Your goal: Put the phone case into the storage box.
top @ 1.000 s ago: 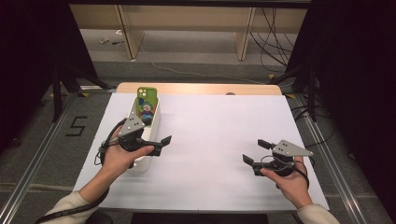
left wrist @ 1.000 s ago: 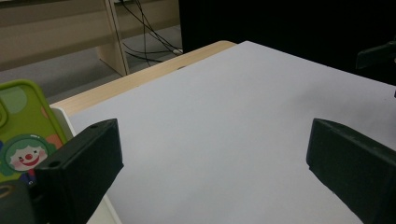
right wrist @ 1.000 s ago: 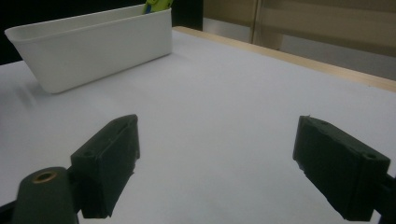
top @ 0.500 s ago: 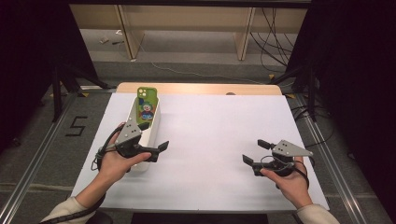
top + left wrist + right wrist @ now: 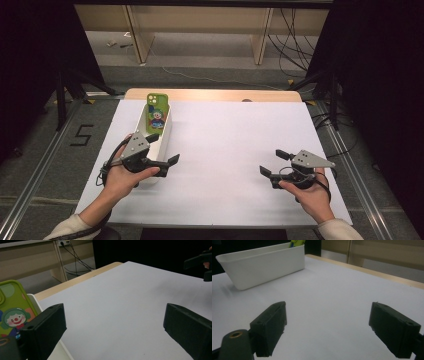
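left gripper (image 5: 162,150): released, beside phone (image 5: 157,113) (in bin (image 5: 165,135)) | right gripper (image 5: 272,164): released

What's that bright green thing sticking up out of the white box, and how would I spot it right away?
Start at the big white table and look to its far left part, where a long white bin sits beside the left gripper. Leaning upright at the bin's far end is a phone. Its lime-green case with a cartoon clown face is the one splash of colour on the table.
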Available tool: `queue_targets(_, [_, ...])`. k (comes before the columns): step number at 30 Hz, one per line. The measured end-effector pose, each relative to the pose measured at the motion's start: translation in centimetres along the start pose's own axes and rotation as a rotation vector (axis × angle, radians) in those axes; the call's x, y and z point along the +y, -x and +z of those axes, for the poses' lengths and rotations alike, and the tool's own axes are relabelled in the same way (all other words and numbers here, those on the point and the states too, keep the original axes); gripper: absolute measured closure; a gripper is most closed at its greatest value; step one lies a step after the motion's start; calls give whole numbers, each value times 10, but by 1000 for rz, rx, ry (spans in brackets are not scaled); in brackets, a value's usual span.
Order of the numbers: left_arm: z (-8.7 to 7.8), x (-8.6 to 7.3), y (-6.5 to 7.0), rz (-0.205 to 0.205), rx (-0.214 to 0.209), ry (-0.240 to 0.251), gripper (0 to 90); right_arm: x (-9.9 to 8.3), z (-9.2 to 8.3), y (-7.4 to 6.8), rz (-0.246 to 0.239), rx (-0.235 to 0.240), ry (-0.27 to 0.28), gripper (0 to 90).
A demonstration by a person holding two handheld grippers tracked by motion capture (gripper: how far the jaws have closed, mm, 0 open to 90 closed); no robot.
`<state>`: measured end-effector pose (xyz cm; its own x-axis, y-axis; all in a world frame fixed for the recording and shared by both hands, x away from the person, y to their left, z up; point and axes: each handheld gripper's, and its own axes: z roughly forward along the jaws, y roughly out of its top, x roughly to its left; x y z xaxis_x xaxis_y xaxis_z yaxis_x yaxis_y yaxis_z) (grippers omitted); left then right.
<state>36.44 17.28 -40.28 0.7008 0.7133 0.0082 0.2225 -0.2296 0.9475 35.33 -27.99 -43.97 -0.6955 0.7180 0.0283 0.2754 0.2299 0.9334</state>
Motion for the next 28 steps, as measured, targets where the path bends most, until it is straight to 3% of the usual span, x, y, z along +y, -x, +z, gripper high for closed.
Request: queue_targets(28, [-1,-7,2,-17,25,23,45,0,-3,2,3,-7,6,158])
